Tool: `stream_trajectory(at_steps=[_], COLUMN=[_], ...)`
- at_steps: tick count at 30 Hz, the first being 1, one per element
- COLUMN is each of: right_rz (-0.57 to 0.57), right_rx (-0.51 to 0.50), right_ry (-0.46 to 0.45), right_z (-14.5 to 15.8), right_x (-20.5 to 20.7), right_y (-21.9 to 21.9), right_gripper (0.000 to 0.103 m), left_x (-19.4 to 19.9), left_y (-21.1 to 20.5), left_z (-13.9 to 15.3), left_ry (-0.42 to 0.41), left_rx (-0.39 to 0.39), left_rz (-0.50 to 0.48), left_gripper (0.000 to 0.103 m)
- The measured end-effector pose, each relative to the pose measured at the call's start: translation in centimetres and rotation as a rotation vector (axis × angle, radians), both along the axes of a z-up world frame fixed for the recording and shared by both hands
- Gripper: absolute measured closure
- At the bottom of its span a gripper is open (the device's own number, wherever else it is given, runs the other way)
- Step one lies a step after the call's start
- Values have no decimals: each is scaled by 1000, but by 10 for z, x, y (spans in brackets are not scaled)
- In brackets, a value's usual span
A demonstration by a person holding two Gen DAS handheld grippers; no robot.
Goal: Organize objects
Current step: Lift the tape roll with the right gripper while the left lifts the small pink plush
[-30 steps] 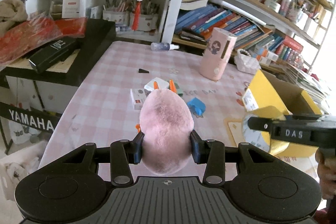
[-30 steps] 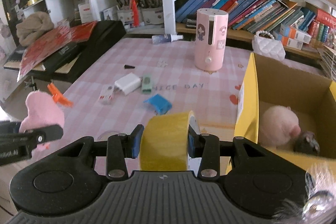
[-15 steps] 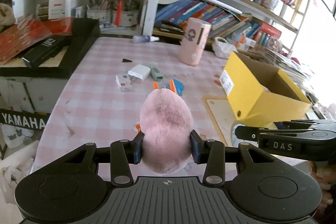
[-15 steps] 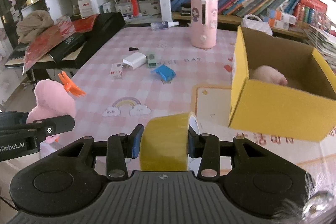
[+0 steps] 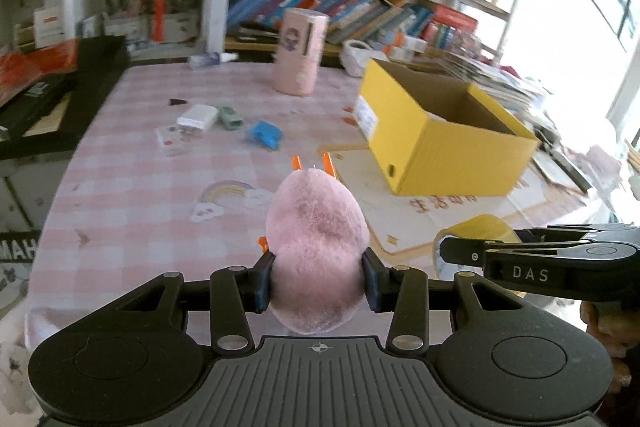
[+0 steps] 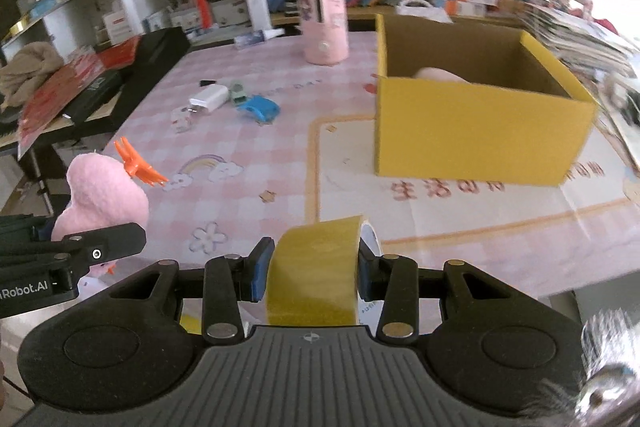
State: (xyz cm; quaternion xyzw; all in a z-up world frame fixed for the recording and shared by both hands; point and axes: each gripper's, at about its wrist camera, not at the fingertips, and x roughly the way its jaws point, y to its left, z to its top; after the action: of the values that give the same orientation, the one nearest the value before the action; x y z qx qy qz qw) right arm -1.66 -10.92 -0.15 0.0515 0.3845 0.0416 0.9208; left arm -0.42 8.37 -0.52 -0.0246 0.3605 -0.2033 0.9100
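My left gripper (image 5: 318,281) pinches the pink plush toy (image 5: 316,251), my right gripper (image 6: 310,277) pinches the yellow tape roll (image 6: 314,273). Both are held above the near table (image 6: 248,195) edge, the yellow box (image 6: 476,131) well ahead.

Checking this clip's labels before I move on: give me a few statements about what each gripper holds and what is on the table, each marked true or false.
1. The left gripper is clamped on a pink plush toy. True.
2. The right gripper is empty. False: it grips a roll of yellow tape.
3. The yellow box is closed with a lid. False: it is open on top, with something pink inside.
4. A blue object lies on the checked tablecloth. True.
5. The pink cylinder lies on its side. False: it stands upright.
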Motion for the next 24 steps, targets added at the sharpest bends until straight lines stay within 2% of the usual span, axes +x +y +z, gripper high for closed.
stream_trajectory(at_steps=[11, 24], right_rz=[-189, -310], right_rx=[1, -4], right_ry=[9, 16], right_z=[-2, -3], right_x=[-35, -45], right_y=[-38, -73], right_gripper=[65, 65], left_x=[-2, 8], left_y=[-43, -81], left_z=[-2, -3], left_ry=[-5, -14], left_rx=[3, 0], left_rz=[-176, -285], left_gripper=[62, 62])
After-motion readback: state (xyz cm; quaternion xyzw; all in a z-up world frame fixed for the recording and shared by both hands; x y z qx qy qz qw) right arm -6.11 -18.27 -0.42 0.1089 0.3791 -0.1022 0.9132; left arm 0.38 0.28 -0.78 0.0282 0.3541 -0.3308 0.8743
